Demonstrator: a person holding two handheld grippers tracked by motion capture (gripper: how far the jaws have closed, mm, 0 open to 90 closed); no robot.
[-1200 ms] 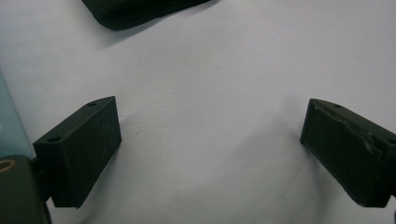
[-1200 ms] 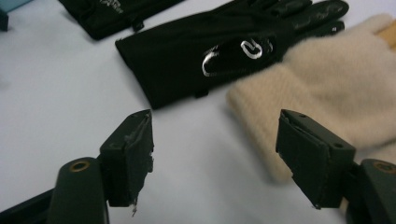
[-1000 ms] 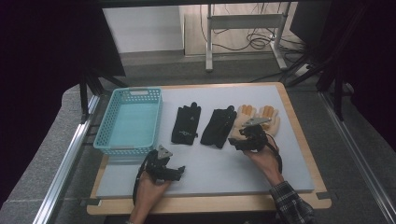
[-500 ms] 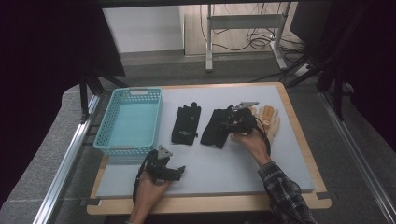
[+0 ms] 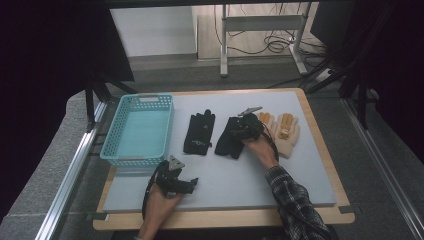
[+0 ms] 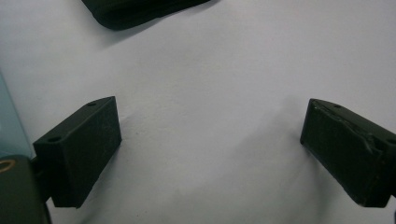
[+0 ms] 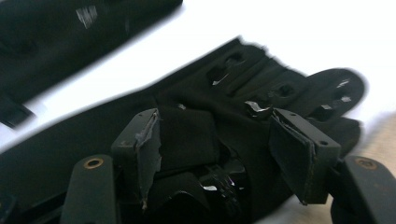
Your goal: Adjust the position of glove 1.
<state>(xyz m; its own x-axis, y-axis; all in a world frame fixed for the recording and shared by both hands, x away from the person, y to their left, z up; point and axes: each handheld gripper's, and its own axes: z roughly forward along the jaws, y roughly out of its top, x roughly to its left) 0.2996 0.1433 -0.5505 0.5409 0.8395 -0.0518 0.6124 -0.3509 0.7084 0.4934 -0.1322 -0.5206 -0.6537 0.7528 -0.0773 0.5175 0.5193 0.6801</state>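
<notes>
R gripper (image 5: 243, 128) sits over the right-hand black glove (image 5: 231, 141), mid-mat, w/ the person's R hand (image 5: 260, 147) behind it. In the right gripper view its jaws straddle the glove's fabric, partly open; a fold of cloth lies against the left pad (image 7: 148, 149), the other pad stands off the cloth. Jaws have just been opening, glove between them, not pinched. View is blurred, so can't tell more re contact.

That glove lies flat on the grey mat (image 5: 300, 185), just beside a second black glove (image 5: 199, 132) on its left, apart by a narrow strip of mat. Tan gloves (image 5: 284, 132) lie on its other side, partly behind the R hand.

L gripper (image 5: 180, 182) rests near the front edge of the mat, held by the L hand (image 5: 160, 202), just below the blue basket (image 5: 137, 131). Left gripper view: jaws wide, nothing but bare mat between; edge of a black glove at top.

Basket stands at the mat's left end, near the second black glove.
</notes>
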